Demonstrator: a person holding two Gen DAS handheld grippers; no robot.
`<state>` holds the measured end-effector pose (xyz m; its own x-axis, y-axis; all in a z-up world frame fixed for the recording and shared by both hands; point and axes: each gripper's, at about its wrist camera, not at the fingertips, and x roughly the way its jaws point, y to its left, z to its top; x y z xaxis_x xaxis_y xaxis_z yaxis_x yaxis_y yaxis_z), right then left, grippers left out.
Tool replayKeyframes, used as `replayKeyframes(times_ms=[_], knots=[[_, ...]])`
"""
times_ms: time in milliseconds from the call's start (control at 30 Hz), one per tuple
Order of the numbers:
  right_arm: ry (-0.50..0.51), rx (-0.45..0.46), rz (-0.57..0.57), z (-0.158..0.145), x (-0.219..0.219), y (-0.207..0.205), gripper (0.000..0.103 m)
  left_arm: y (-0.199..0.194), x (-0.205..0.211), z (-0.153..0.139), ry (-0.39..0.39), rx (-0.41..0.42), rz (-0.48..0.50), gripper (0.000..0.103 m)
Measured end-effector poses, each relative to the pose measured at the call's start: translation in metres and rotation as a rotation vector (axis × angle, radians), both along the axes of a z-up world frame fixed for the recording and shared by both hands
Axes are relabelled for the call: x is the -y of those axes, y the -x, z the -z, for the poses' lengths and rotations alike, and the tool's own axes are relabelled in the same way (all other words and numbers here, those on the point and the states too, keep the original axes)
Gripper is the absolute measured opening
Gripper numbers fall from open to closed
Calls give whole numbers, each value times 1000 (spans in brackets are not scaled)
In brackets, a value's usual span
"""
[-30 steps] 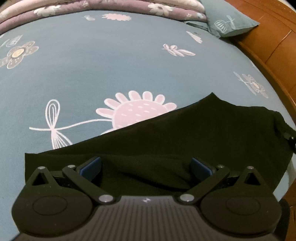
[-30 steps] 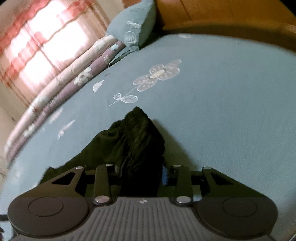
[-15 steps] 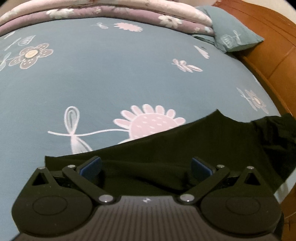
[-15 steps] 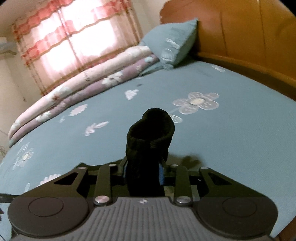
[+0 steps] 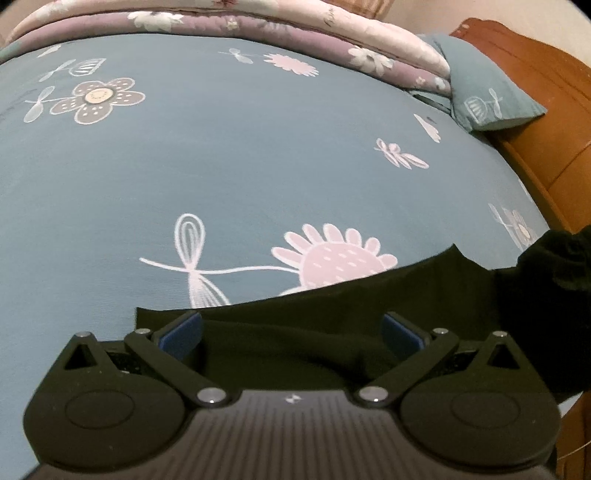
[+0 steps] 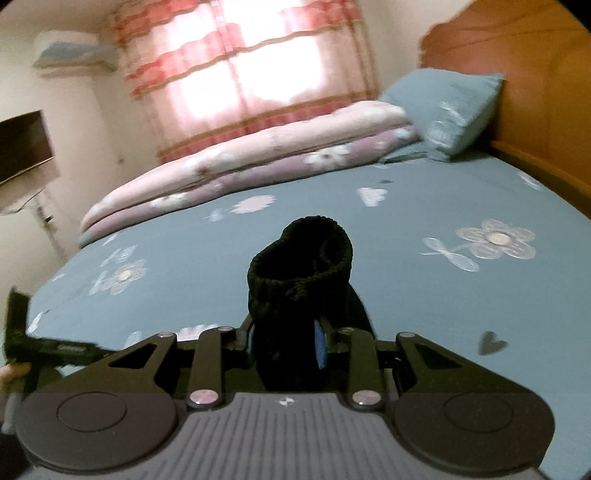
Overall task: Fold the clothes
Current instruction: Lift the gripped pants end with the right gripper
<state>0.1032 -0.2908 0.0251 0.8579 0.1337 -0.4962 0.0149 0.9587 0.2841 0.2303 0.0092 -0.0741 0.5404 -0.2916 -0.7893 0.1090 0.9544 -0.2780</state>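
Blue floral bed [image 5: 229, 177], black garment [image 5: 332, 314] on its near edge. We see the left gripper [image 5: 291, 332] spread wide above the garment; the right gripper [image 6: 284, 341] pinches its bunched waistband [image 6: 301, 254].

The bed [image 5: 240, 177] is covered by a blue flowered sheet. A black garment [image 5: 369, 314] is spread at 6 o'clock, a folded quilt [image 5: 295, 33] at 12, a pillow [image 5: 487, 99] at 2.
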Motion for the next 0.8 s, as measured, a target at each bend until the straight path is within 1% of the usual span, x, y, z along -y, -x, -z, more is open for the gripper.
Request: replayKeyframes(times_ms=[100, 333, 433, 567, 633, 700, 800], knots=[[14, -1, -54, -6, -22, -5, 33, 1, -9, -2, 2, 3, -20, 102], [-9, 15, -183, -18, -70, -23, 33, 3, -33, -9, -7, 24, -81, 102], [2, 19, -238, -23, -91, -29, 33, 4, -43, -13, -35, 30, -95, 102], [8, 12, -306, -22, -119, -35, 33, 4, -51, -15, -92, 3, -60, 102], [4, -2, -335, -17, -134, -40, 33, 7, -56, -17, -91, -1, -37, 102], [7, -26, -362, -10, -148, -46, 33, 10, -62, -20, -73, -2, -18, 102], [19, -51, -405, 1, -170, -51, 33, 14, -76, -26, -54, 12, -28, 102]])
